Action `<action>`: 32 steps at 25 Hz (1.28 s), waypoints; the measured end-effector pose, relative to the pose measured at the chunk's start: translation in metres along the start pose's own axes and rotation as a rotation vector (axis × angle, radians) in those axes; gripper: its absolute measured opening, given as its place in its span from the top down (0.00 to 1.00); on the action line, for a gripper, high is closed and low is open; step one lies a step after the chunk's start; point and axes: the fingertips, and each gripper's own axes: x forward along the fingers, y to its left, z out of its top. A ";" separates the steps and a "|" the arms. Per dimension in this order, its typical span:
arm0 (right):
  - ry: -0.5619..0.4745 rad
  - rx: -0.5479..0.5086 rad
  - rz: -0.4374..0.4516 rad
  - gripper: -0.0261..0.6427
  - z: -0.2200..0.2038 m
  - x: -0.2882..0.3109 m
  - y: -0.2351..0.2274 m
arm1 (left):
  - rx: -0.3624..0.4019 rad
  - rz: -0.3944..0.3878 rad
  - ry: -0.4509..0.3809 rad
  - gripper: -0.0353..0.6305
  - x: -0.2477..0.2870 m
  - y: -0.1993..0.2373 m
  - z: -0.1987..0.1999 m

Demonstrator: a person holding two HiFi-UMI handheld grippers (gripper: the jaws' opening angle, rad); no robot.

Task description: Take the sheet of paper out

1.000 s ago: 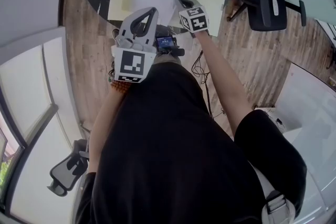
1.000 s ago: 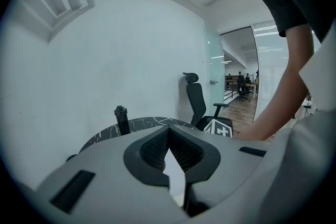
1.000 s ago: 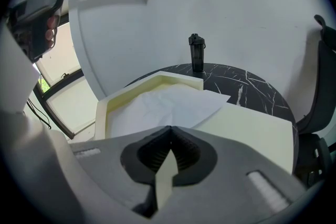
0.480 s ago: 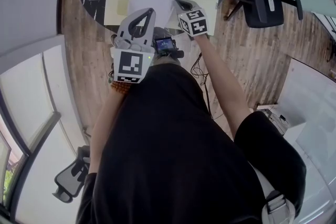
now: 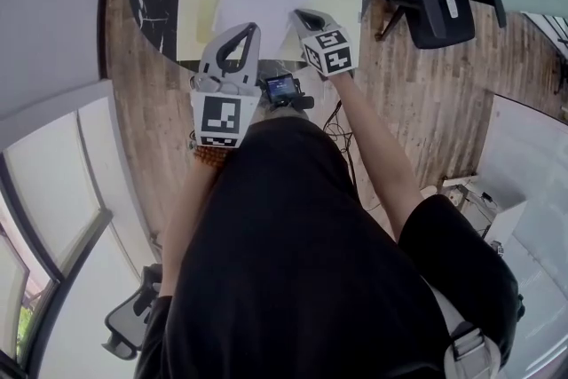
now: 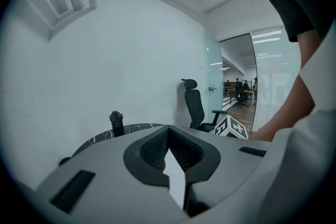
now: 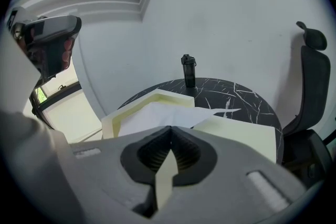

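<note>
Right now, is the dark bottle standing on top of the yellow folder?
No, the bottle stands upright on the bare black table, beyond the far edge of the folder.

No words, numbers or brand names can be read anywhere. The left marker cube (image 5: 220,115) and the right marker cube (image 5: 329,51) carry only black-and-white square patterns. The small lit screen (image 5: 281,88) between them is too small to read.
</note>
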 end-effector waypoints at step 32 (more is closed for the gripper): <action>-0.247 0.050 -0.055 0.97 0.084 -0.071 0.026 | -0.044 0.032 -0.075 0.94 -0.010 0.028 0.026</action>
